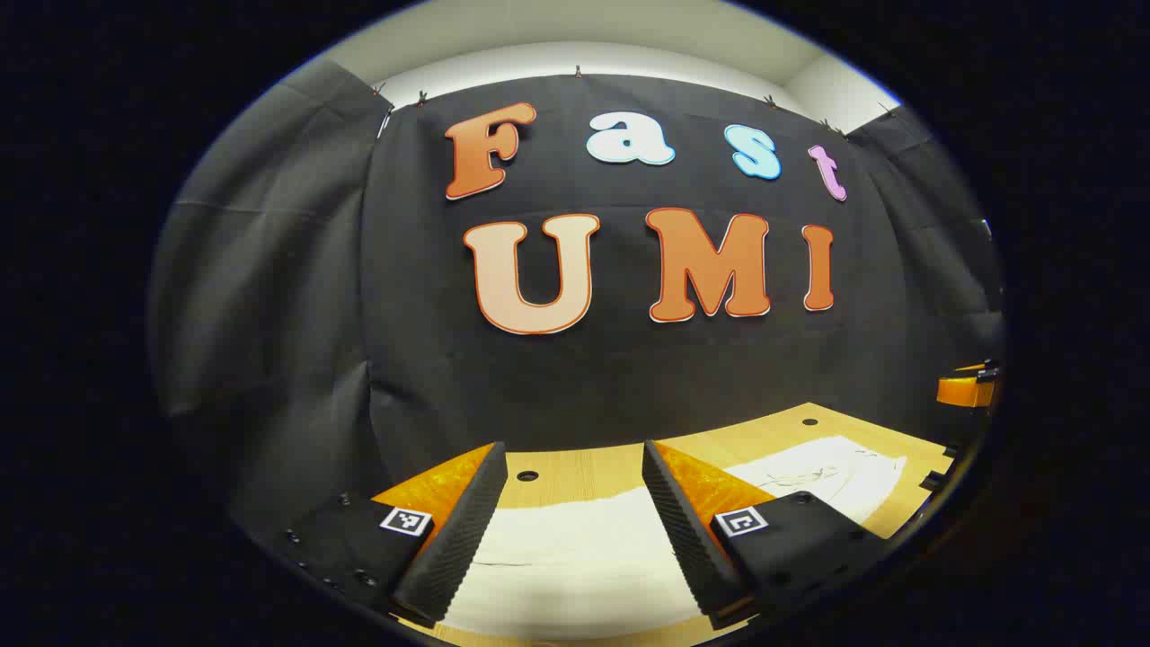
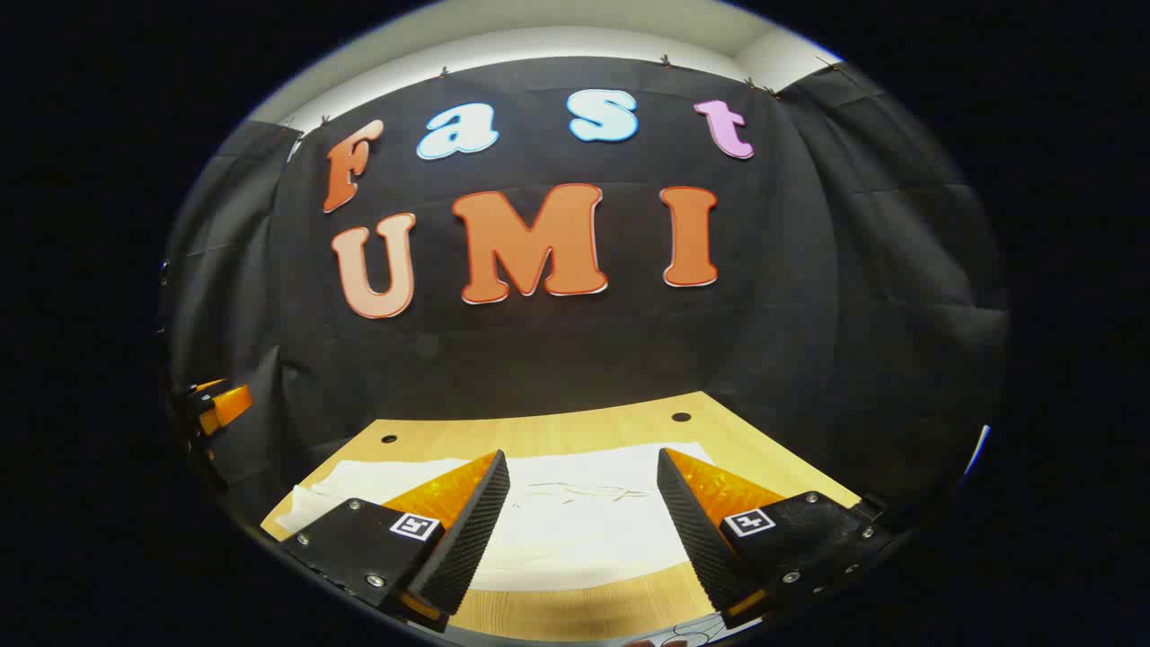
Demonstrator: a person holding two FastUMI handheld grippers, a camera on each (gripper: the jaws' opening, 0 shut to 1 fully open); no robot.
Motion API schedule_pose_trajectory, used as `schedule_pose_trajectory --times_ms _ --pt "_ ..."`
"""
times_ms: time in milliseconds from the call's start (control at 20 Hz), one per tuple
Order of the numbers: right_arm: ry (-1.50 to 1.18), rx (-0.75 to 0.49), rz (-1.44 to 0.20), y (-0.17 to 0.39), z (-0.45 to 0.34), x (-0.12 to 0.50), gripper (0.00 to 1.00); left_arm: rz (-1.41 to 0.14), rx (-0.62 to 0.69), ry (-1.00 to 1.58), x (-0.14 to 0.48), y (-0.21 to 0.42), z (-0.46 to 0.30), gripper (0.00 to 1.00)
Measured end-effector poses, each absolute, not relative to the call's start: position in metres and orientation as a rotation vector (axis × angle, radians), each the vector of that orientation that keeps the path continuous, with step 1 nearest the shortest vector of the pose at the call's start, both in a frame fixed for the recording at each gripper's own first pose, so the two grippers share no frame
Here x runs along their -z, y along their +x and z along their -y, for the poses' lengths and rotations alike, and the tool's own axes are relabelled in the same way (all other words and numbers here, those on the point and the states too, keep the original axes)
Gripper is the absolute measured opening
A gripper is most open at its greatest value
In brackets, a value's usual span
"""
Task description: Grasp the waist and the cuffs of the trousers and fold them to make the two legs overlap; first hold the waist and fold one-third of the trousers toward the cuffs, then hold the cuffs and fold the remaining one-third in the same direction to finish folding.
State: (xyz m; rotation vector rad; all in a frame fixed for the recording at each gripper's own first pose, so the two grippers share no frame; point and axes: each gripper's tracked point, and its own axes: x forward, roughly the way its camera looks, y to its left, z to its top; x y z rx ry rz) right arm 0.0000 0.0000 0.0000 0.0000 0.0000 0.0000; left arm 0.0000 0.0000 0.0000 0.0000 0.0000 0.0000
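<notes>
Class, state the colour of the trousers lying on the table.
White or cream trousers, clearest in the right gripper view.

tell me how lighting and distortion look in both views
Left gripper view: fisheye bends the light wooden table edge; the white trousers look overexposed and washed out. Right gripper view: same curving, trousers bright, black cloth wall dim, nothing visibly blurred.

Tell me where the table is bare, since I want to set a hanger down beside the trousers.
Bare wood shows along the table's far edge, between the white trousers and the black cloth wall, and in a near strip in front of the right gripper. The middle is covered by the trousers, under the open left gripper.
</notes>
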Motion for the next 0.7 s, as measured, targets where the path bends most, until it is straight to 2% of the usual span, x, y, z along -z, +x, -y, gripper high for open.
schedule_pose_trajectory --times_ms 250,450,700 --pt "0.007 -0.033 -0.070 0.030 0.010 0.002 0.99 -0.023 -0.035 -0.094 -0.011 0.025 0.026 0.99" --pt "0.044 -0.130 -0.087 0.058 -0.001 -0.003 0.98 0.017 -0.044 -0.153 -0.038 0.038 0.049 0.99" --pt "0.004 -0.188 -0.106 0.084 0.004 -0.001 0.98 0.038 -0.131 -0.143 -0.038 0.034 0.056 0.99"
